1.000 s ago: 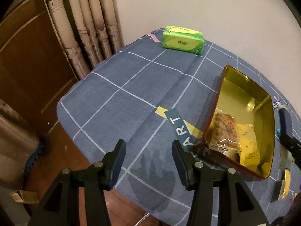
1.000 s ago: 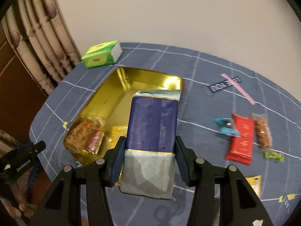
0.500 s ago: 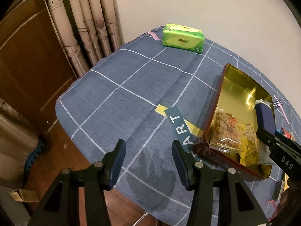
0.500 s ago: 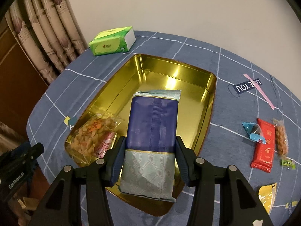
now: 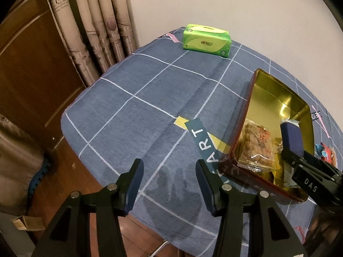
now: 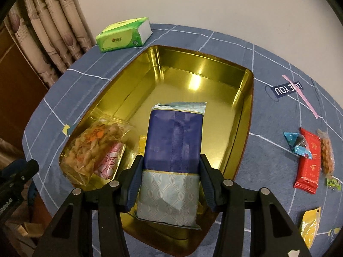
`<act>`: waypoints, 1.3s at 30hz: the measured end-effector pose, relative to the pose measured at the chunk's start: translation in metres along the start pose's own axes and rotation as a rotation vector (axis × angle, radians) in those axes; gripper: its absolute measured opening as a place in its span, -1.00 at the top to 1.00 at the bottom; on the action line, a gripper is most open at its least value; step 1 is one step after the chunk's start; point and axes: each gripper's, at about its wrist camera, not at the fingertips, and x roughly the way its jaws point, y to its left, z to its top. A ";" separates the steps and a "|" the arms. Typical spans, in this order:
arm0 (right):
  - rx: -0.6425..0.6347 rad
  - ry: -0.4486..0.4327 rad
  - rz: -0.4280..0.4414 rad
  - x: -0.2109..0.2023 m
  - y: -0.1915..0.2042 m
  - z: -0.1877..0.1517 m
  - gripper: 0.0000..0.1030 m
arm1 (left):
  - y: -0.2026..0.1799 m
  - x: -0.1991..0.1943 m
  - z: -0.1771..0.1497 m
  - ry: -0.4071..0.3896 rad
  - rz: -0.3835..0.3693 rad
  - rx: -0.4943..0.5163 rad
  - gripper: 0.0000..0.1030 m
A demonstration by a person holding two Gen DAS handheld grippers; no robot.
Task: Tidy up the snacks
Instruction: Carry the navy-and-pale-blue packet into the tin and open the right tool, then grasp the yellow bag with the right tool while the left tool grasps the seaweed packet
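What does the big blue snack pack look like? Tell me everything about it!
The blue snack pack is a flat, glossy wrapper, dark blue on its far part and pale with a wavy pattern on its near end, sealed with crimped edges. The right gripper squeezes its sides, holding it lengthwise over the gold tin, beside a clear bag of fried snacks.

Tabletop [image 5: 150, 98] under blue-grey cloth with a white grid. Green tissue pack [image 5: 206, 41] at 12 o'clock, near the far edge, lying flat; one white end shows in the right wrist view. Patterned beige curtain [image 5: 94, 23] at 10 o'clock, hanging just beyond the tabletop edge. Brown wooden door [image 5: 27, 68] at 9 o'clock. Plain pale wall [image 5: 235, 10] behind. Printed "ART" label [image 5: 203, 143] on the cloth near centre.
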 end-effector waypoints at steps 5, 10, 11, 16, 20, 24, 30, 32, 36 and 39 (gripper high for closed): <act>0.000 0.015 0.000 0.001 -0.002 -0.001 0.08 | -0.001 0.000 0.000 0.004 -0.002 0.000 0.00; -0.004 0.017 0.005 0.001 -0.001 -0.001 0.06 | -0.002 0.000 -0.001 0.005 -0.002 0.007 0.00; -0.005 0.018 0.008 0.001 -0.001 -0.002 0.05 | -0.003 0.000 -0.001 0.006 -0.001 0.008 0.00; 0.005 0.016 0.020 -0.003 -0.004 -0.002 0.05 | -0.004 0.000 -0.001 0.004 -0.001 0.012 0.00; -0.006 0.007 0.032 -0.013 -0.005 -0.003 0.04 | -0.005 0.000 -0.001 0.000 0.003 0.016 0.00; -0.012 -0.027 0.058 -0.037 -0.010 -0.008 0.00 | -0.006 -0.001 -0.002 -0.008 0.010 0.023 0.00; -0.016 -0.072 0.076 -0.069 -0.035 -0.023 -0.04 | -0.009 -0.004 -0.002 -0.015 0.015 0.033 0.00; -0.001 -0.077 0.056 -0.078 -0.054 -0.031 -0.04 | -0.011 -0.005 -0.003 -0.018 0.019 0.040 0.00; 0.031 -0.089 -0.030 -0.093 -0.095 -0.045 -0.04 | -0.017 -0.008 -0.005 -0.027 0.026 0.066 0.00; 0.070 -0.082 -0.083 -0.101 -0.131 -0.060 -0.04 | -0.022 -0.010 -0.007 -0.035 0.027 0.081 0.00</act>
